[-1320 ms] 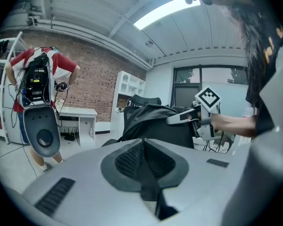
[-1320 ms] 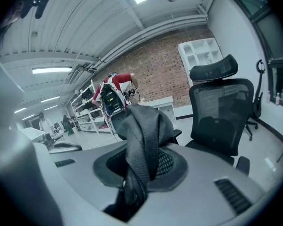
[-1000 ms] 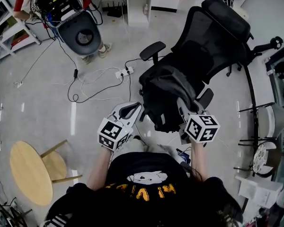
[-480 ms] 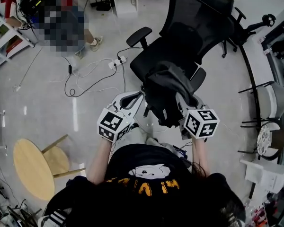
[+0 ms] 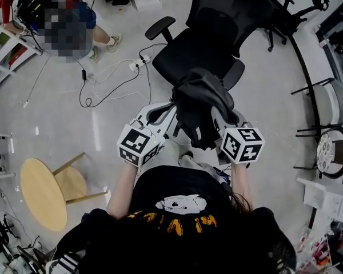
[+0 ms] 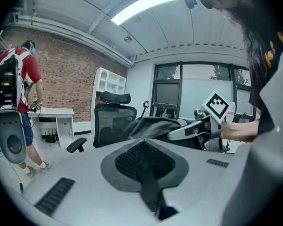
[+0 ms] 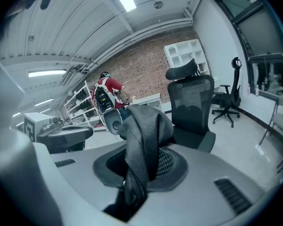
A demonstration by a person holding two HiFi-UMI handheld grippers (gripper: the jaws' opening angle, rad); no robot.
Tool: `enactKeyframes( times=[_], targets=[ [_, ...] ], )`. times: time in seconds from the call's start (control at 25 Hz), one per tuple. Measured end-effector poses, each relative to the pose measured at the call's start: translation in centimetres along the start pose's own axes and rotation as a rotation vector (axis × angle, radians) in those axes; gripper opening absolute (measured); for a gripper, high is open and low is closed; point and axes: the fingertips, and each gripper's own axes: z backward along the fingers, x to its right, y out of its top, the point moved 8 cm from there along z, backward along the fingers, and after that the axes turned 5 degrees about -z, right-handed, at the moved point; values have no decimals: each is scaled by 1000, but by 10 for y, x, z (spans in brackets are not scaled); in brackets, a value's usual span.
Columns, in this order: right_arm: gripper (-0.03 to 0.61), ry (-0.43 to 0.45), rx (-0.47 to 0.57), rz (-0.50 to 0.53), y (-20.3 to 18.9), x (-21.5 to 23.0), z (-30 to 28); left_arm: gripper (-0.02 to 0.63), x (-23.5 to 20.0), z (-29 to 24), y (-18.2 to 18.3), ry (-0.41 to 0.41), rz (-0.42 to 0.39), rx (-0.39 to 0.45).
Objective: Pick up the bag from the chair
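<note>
Two grippers hold the bag (image 5: 203, 104) just before the chair (image 5: 200, 44).
Left gripper (image 5: 171, 109) pinches its strap (image 6: 148, 187); right gripper (image 5: 218, 116) clamps bunched fabric (image 7: 141, 140).

— Where's the bag (image 5: 201, 104)?
— Dark and bunched, held between the left gripper (image 5: 163, 114) and the right gripper (image 5: 224, 121), at the black chair's (image 5: 208, 44) front edge.
— What's around it?
— A round wooden stool (image 5: 43, 193) well apart at left, and cables (image 5: 111, 87) on the floor
</note>
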Motion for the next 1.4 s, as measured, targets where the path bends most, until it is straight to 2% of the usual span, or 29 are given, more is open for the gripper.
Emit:
enactKeyframes(
  times=[0.64, 1.4],
  targets=[
    [61, -42, 19, -1, -29, 15, 56, 21, 67, -3, 15, -46, -34, 62],
    [61, -87, 11, 27, -19, 45, 70, 21, 82, -8, 9, -93, -32, 19]
  ],
)
